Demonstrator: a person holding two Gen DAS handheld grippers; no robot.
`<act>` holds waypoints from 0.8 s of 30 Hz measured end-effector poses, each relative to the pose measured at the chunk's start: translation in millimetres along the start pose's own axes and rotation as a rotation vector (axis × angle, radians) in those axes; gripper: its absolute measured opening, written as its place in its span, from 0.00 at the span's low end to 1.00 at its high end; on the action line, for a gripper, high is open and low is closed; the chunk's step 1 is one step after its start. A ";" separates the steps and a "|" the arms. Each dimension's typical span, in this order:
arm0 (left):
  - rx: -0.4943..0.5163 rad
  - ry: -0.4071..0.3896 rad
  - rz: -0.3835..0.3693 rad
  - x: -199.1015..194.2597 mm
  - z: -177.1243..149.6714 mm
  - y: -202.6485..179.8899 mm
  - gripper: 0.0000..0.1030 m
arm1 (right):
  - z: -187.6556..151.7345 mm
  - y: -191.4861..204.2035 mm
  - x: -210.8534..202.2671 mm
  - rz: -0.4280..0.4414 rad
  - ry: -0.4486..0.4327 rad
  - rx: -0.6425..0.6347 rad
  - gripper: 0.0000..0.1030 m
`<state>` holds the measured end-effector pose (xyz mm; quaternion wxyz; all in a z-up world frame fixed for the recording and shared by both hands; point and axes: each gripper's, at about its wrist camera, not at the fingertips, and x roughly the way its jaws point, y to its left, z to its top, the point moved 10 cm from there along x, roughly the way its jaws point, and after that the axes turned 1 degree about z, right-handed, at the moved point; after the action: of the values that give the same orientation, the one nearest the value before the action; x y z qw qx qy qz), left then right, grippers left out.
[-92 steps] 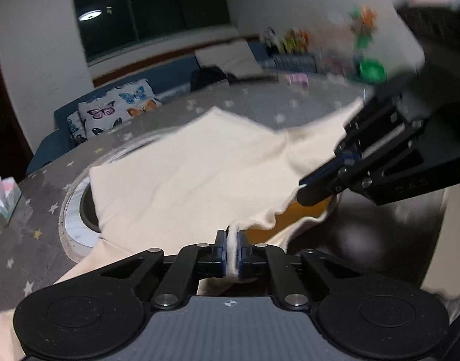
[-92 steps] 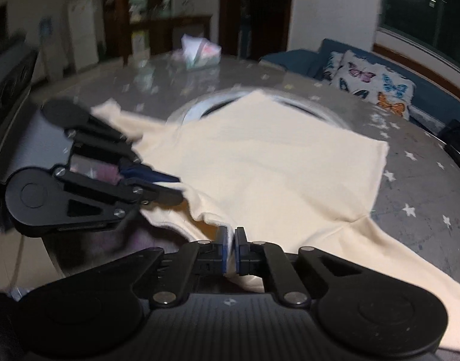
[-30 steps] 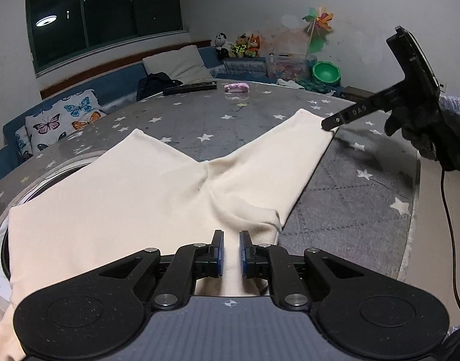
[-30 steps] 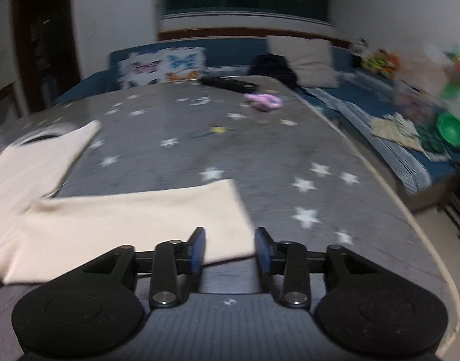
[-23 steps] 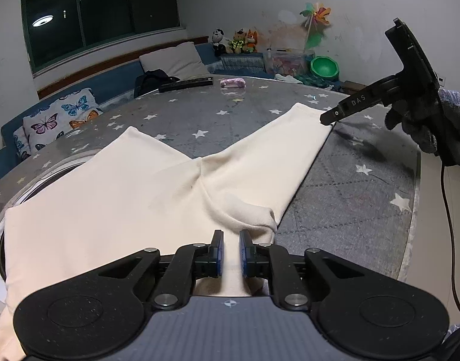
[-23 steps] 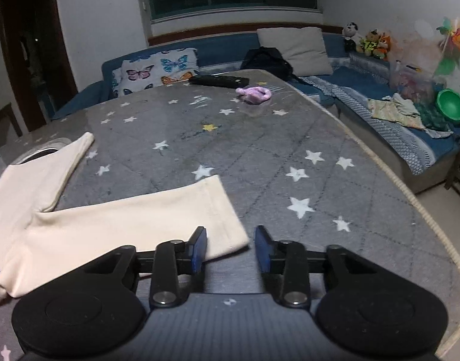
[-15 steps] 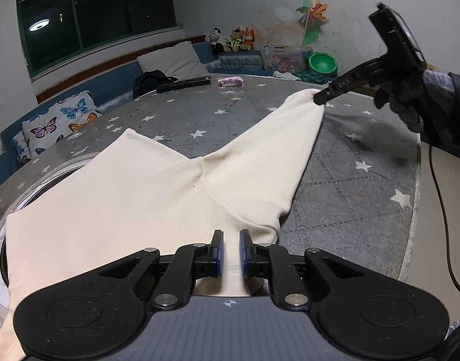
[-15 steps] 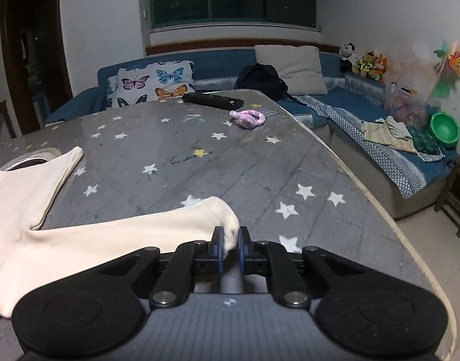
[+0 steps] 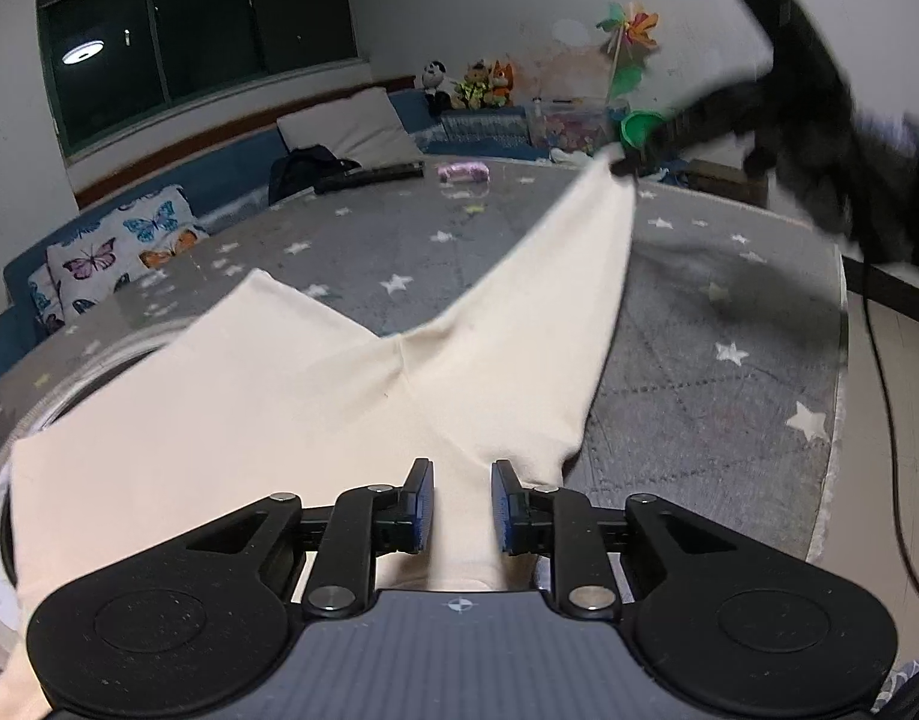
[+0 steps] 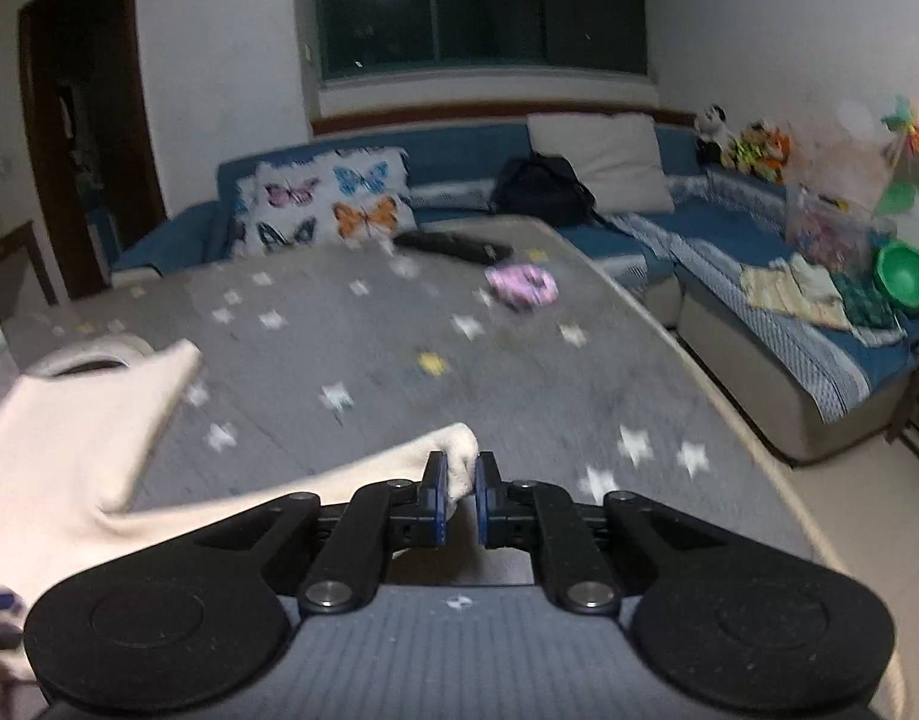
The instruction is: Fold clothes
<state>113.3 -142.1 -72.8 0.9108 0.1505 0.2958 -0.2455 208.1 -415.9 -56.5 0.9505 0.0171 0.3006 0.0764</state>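
The cuff of the cream garment (image 10: 453, 450) is pinched in the nearly closed right claw (image 10: 457, 495) and raised off the bench (image 9: 699, 324). The sleeve's long axis runs back toward the left claw (image 9: 459, 504), which is held open, empty, over the garment's body.

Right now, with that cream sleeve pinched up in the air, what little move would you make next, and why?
Probably carry the sleeve inward over the shirt body. The right gripper is shut on the cuff and has it lifted off the table, while the left gripper sits open over the near edge, so only the right one can fold.
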 end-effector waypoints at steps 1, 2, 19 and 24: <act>-0.003 -0.001 -0.001 0.7 0.3 -0.1 0.22 | 9.0 7.0 -7.2 0.013 -0.016 -0.012 0.08; -0.005 -0.003 -0.003 1.3 0.6 -0.2 0.22 | 17.5 14.2 -14.1 0.026 -0.030 -0.024 0.08; -0.190 -0.082 0.173 -73.0 -36.1 70.3 0.46 | 63.5 274.2 -84.2 0.480 -0.120 -0.430 0.08; -0.284 -0.065 0.229 -90.5 -60.7 93.6 0.49 | 18.1 337.0 -68.5 0.589 -0.024 -0.503 0.08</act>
<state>71.5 -6.1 -52.7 0.9540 0.0450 0.2787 -0.1006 117.7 -93.5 23.8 0.8659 -0.1303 0.2435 0.4171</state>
